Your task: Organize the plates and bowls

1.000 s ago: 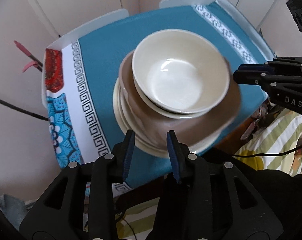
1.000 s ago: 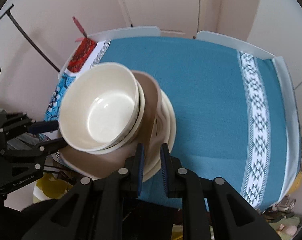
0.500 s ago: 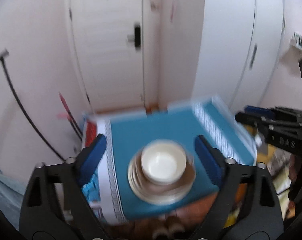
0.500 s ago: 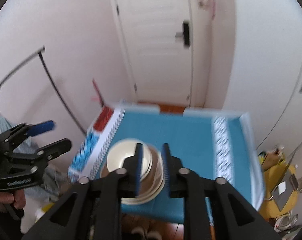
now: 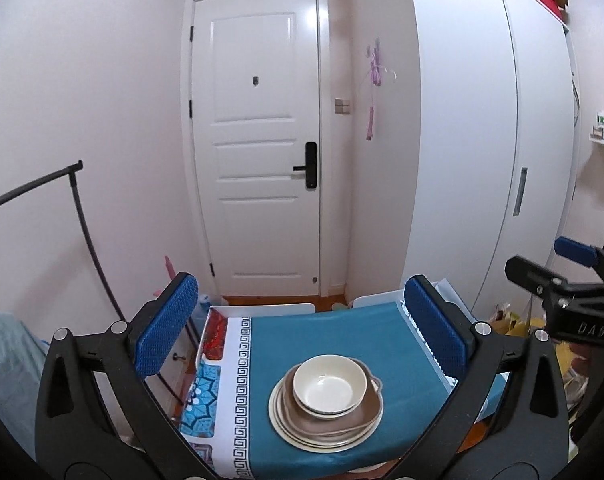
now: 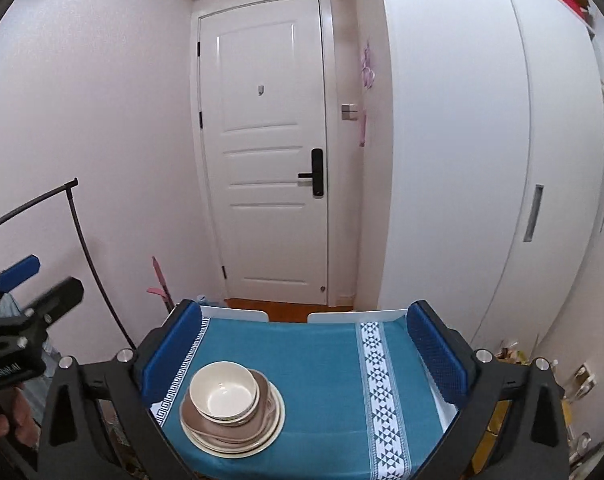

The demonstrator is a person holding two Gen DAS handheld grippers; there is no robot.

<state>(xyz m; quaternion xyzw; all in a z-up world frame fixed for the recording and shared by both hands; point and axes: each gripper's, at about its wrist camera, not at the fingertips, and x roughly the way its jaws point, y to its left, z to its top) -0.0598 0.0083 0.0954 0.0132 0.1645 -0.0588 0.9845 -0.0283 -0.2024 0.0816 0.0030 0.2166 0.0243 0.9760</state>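
One stack stands on the teal tablecloth (image 5: 322, 332): cream bowls (image 5: 329, 383) nested on a brown plate (image 5: 358, 414) on cream plates (image 5: 285, 424). The stack also shows in the right wrist view, with bowls (image 6: 223, 394), brown plate (image 6: 217, 428) and cream plates (image 6: 275, 420). My left gripper (image 5: 302, 332) is wide open and empty, held high and back from the table. My right gripper (image 6: 304, 354) is wide open and empty, also raised away. Each gripper shows at the edge of the other's view: right (image 5: 566, 300), left (image 6: 21, 308).
The small table (image 6: 285, 316) with white edges stands before a white door (image 5: 261, 152). A white wardrobe (image 5: 482, 140) is on the right. A black rail (image 5: 77, 208) and a pink item (image 6: 159, 284) stand at the left wall. Clutter lies on the floor at right.
Both grippers pulled up and back from the stack and opened wide. The stack, close below them a second ago, now sits small and far on the table.
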